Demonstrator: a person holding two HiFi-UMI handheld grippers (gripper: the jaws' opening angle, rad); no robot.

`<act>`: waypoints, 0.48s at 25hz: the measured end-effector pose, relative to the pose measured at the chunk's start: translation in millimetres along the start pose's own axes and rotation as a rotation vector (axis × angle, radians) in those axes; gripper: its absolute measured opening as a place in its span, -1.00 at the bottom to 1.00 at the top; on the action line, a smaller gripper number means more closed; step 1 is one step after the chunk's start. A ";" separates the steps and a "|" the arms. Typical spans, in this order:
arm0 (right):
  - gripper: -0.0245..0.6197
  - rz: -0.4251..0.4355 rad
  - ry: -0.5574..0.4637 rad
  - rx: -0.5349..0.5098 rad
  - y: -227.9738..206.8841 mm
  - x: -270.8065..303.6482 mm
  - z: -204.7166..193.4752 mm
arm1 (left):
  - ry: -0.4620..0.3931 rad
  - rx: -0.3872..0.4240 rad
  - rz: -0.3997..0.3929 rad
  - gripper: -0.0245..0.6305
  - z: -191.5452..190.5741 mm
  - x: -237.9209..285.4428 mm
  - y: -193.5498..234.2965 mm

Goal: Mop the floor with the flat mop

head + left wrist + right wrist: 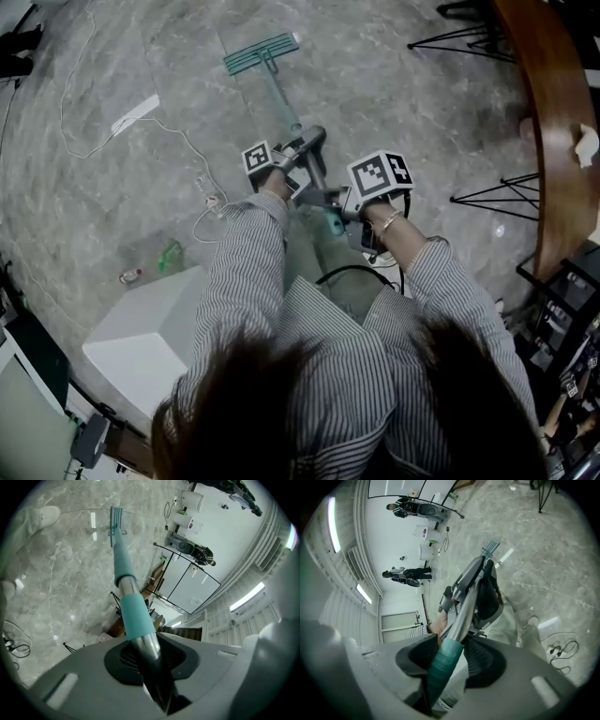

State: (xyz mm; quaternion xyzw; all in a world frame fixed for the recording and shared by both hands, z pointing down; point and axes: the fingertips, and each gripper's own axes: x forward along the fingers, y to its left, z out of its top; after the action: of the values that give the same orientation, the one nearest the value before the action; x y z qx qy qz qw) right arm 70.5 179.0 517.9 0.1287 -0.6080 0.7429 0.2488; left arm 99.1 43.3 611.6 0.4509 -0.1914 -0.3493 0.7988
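Flat mop [262, 53] rests its teal head on the grey marbled floor [403, 94] at the far side, with its handle [281, 98] slanting back toward the person. The left hand-held gripper [146, 656] is clamped on the handle's metal tube. The right hand-held gripper [443, 660], nearer the person, pinches the handle's teal grip. A white cable [178, 136] trails across the floor at left.

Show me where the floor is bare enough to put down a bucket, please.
Bare floor lies between the flat mop and the black wire stands at the right. Left of the mop it is crowded: power strip, white cable, green item, white box.
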 end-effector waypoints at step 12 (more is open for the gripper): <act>-0.38 -0.009 0.035 0.035 -3.8 -11.9 -77.0 | 0.042 -0.038 0.053 -0.73 -69.9 -36.3 24.8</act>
State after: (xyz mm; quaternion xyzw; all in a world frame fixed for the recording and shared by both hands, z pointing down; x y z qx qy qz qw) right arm 91.1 251.5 497.7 0.1230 -0.5900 0.7543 0.2604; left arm 127.3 119.6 596.8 0.4375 -0.1797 -0.3222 0.8200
